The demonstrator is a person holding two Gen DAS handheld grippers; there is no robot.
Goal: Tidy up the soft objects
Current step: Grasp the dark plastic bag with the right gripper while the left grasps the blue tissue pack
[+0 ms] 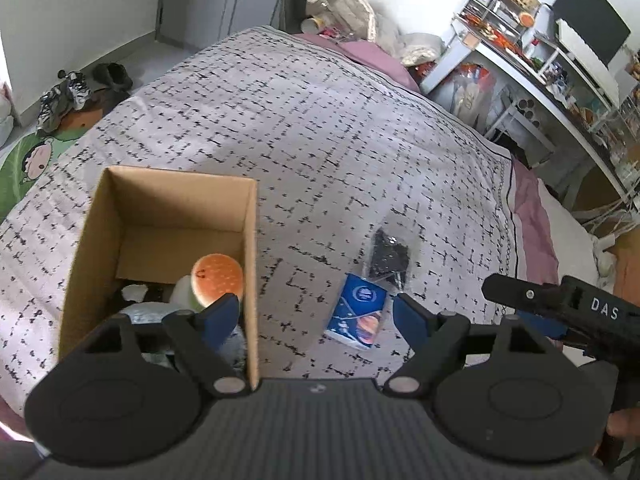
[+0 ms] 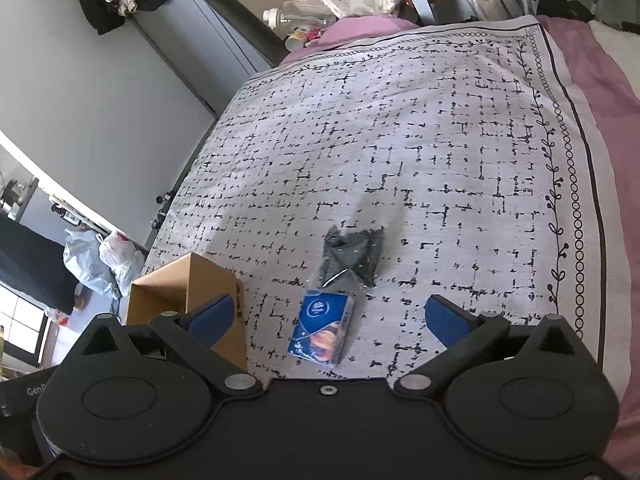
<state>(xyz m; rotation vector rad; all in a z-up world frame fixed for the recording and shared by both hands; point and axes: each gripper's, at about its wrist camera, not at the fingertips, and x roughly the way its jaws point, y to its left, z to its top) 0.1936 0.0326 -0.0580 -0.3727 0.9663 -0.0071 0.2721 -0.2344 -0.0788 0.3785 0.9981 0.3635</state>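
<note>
An open cardboard box stands on the patterned bedspread; inside lie an orange burger-shaped squishy, a pale green thing and crumpled plastic. Right of the box lie a blue tissue pack and a dark packet in clear wrap. My left gripper is open and empty, its left fingertip over the box's near right corner. The right gripper hangs wide open and empty above the tissue pack, with the dark packet just beyond and the box at its left finger. The other gripper's black body shows at right.
The bedspread covers most of the bed, pink sheet at its right edge. A cluttered desk with a monitor stands to the right. Shoes and a green rug lie on the floor at left. Plastic bags sit on the floor.
</note>
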